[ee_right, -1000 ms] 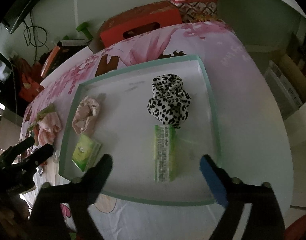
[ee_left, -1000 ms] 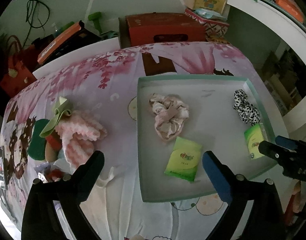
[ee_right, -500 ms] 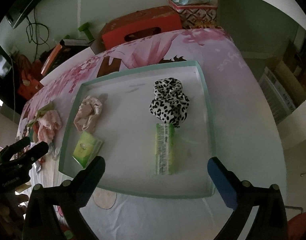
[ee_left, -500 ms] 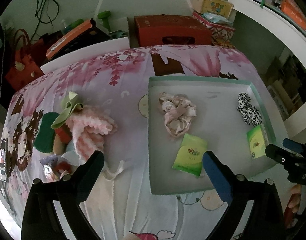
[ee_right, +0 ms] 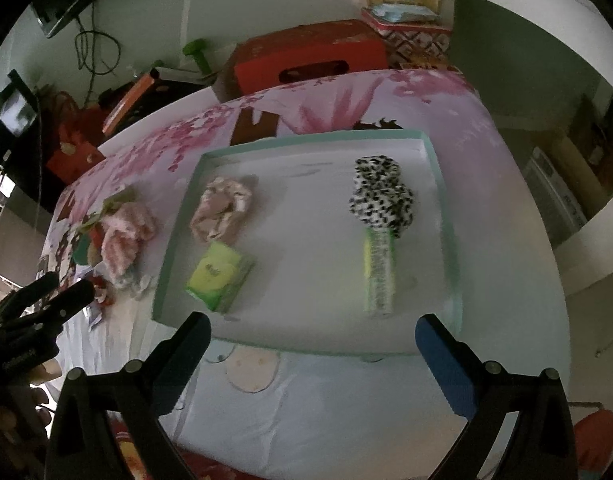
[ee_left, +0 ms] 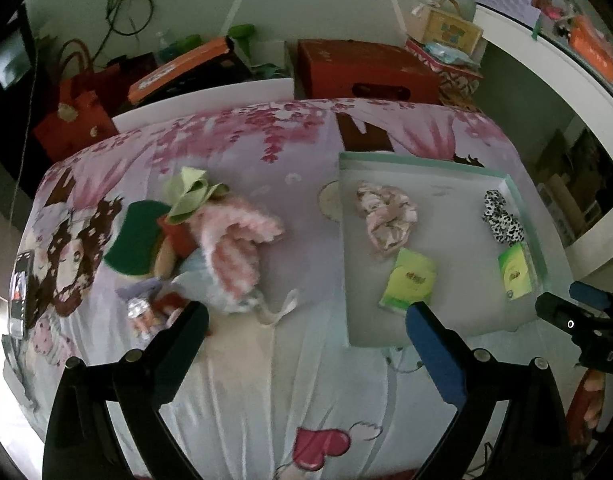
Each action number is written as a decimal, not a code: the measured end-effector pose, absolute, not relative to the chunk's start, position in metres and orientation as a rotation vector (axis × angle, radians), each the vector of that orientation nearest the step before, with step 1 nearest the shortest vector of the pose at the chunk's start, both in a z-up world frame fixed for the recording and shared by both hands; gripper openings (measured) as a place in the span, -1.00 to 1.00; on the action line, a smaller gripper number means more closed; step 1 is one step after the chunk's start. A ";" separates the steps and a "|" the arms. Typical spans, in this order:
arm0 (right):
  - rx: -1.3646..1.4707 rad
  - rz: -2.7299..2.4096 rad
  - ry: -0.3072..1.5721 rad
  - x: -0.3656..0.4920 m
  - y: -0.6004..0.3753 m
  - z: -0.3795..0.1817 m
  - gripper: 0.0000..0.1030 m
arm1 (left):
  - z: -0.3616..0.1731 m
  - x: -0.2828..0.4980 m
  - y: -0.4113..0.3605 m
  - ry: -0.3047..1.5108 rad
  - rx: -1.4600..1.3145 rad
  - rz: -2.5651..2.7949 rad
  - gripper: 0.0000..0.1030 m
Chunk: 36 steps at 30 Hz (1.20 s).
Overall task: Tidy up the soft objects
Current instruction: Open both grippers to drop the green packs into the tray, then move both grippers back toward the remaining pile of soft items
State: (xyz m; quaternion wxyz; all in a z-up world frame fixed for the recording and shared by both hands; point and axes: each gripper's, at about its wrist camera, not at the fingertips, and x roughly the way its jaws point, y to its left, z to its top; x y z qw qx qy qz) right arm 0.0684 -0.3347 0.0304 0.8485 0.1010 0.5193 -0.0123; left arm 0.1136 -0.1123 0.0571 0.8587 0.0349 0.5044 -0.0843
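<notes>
Two views show the scene. From the left wrist, the left tongs (ee_left: 306,320) are spread wide and grasp nothing, hovering over the flowered cloth (ee_left: 266,152) on the bench. A heap of soft things (ee_left: 210,240) lies ahead of the black left finger: a pink fluffy piece (ee_left: 238,240), a pale green bow (ee_left: 192,196) and a dark green pad (ee_left: 132,240) bunched together. A shallow tray (ee_left: 426,158) sits ahead of the blue finger, holding a beige scrunchie (ee_left: 386,220), a green tissue pack (ee_left: 408,278) just before that fingertip, a spotted scrunchie (ee_left: 500,218) and a second green pack (ee_left: 514,274) near the tray's right wall. The right tongs (ee_left: 578,308) enter at the right edge, close to the tray's corner.

From the right wrist, the right tongs (ee_right: 312,332) are likewise released and empty, poised at the tray's (ee_right: 446,200) near rim. The spotted scrunchie (ee_right: 380,196) touches the second green pack (ee_right: 380,276), both ahead between the fingers. The beige scrunchie (ee_right: 222,208) and green tissue pack (ee_right: 220,274) lie toward the left wall. The heap (ee_right: 118,236) rests outside the tray, with the left tongs (ee_right: 50,292) just beside it.
</notes>
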 end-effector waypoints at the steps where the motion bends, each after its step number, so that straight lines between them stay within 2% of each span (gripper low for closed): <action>1: 0.211 -0.023 1.094 0.067 -0.331 0.031 1.00 | 0.059 0.110 -0.107 1.058 0.070 -0.171 0.92; 36: 0.020 0.175 1.127 0.089 -0.137 0.038 1.00 | 0.053 0.082 0.075 1.063 -0.121 0.012 0.92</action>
